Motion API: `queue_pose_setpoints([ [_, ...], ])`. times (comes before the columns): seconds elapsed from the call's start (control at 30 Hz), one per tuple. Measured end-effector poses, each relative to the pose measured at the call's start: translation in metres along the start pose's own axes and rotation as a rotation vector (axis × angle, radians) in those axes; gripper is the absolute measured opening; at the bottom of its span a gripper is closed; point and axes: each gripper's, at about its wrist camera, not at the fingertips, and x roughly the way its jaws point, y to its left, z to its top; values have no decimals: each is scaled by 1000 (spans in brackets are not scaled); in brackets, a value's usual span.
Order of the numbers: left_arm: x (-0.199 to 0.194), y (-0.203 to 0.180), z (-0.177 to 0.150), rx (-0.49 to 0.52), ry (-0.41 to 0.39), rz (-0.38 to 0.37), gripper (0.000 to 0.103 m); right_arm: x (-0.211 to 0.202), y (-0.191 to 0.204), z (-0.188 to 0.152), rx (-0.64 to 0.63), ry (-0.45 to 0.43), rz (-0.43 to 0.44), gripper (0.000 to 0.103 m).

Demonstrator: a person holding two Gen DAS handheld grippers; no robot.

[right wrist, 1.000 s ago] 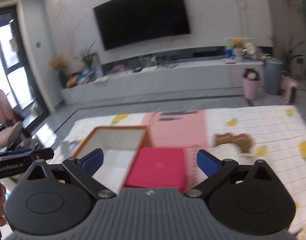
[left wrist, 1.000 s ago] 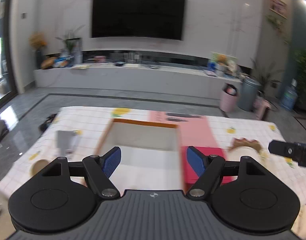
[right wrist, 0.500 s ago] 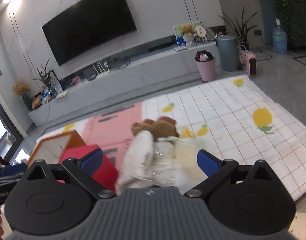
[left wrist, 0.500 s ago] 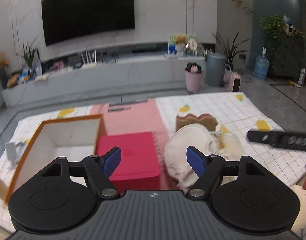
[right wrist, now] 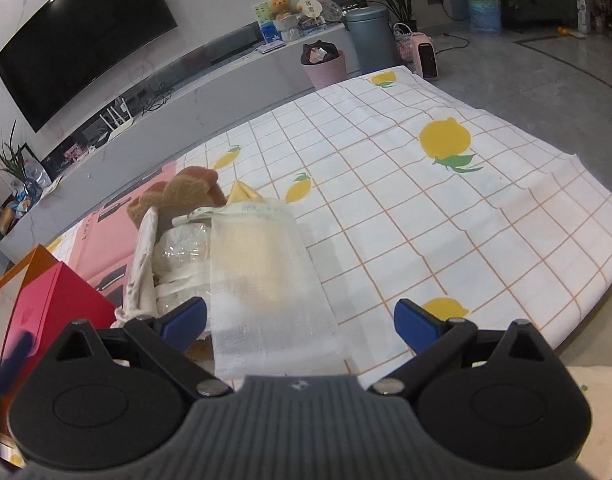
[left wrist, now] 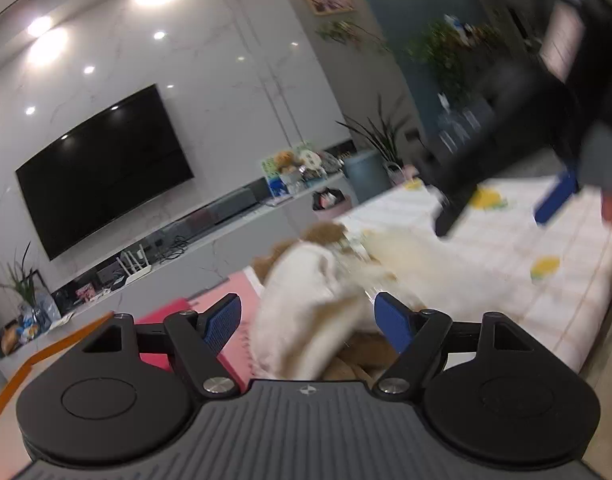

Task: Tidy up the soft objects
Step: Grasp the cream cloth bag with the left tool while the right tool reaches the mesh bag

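While both grippers hang over the bench, a heap of soft things lies on the lemon-print cloth (right wrist: 386,184) that covers it. The left gripper (left wrist: 308,318) has its blue fingers (left wrist: 388,322) spread wide, with a blurred white cloth bundle (left wrist: 302,300) between them; whether a pad touches it cannot be told. The right gripper (right wrist: 300,320) also has its fingers (right wrist: 416,324) spread apart and pinches nothing; a white mesh pouch (right wrist: 262,272) lies between them on the cloth. Just left of the pouch sits a plastic-wrapped white roll (right wrist: 182,252), and a brown plush toy (right wrist: 182,196) rests behind the heap. Left of the heap stands a red box (right wrist: 50,304), beside an orange-edged box (right wrist: 26,264), with a pink sheet (right wrist: 110,232) lying behind them. In the left wrist view the right gripper shows blurred at the upper right, above the cloth
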Motion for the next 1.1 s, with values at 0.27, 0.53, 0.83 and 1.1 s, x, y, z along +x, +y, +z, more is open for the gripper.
queue_pose_setpoints([
  [0.27, 41, -21, -16, 123, 38, 86, 90, 25, 1, -2, 3, 71, -1, 98],
  [0.53, 48, -14, -15, 87, 51, 52, 76, 45, -8, -2, 120, 154, 90, 98],
  [0.83, 25, 12, -24, -112, 77, 30, 15, 65, -8, -4, 173, 196, 111, 98],
  [1.1, -21, 35, -20, -140, 119, -39, 17, 72, 6, -6, 37, 169, 48, 100],
])
